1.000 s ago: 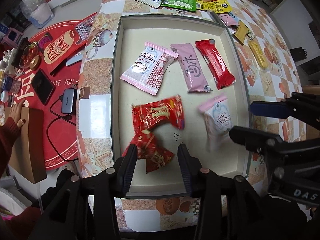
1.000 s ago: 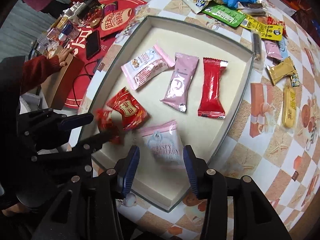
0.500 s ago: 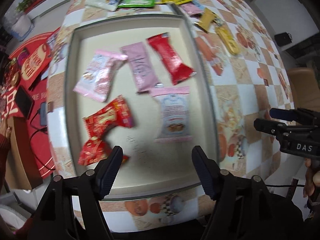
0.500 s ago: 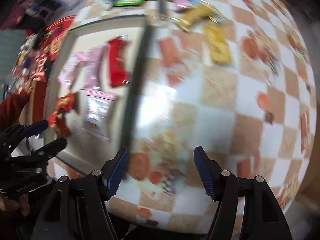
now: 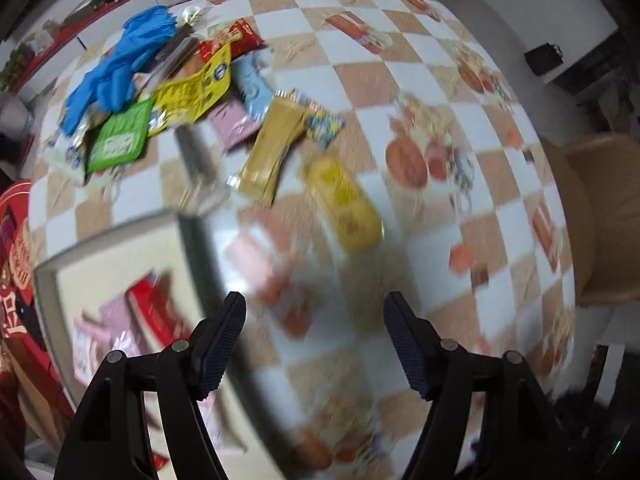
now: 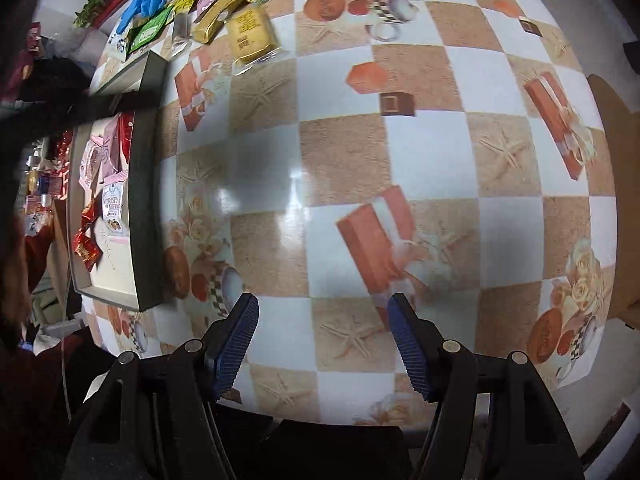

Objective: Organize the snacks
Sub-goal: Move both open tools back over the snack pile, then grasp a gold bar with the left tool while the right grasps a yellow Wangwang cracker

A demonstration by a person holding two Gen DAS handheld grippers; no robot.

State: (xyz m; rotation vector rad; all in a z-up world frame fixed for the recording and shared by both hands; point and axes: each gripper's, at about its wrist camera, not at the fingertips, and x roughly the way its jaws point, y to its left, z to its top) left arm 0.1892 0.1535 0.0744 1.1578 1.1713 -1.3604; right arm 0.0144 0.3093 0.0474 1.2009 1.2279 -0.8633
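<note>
Both the left gripper [image 5: 314,344] and right gripper [image 6: 322,344] hung spread and empty above the checkered worktop [image 6: 400,152], with the yellow snack packet [image 5: 344,204] beyond the tray [image 5: 188,240], probably light, crinkly, best pinched mid-body.

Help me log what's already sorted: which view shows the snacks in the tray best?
The right wrist view: the tray is sharp, its snacks distinguishable. The left wrist view shows only a blurred tray corner.

Your left view smeared by motion blur, tray [image 5: 120,240] cut by the left edge — its packets [image 5: 132,316] unreadable, right view's far snack pile [image 6: 208,4] too small to name.
</note>
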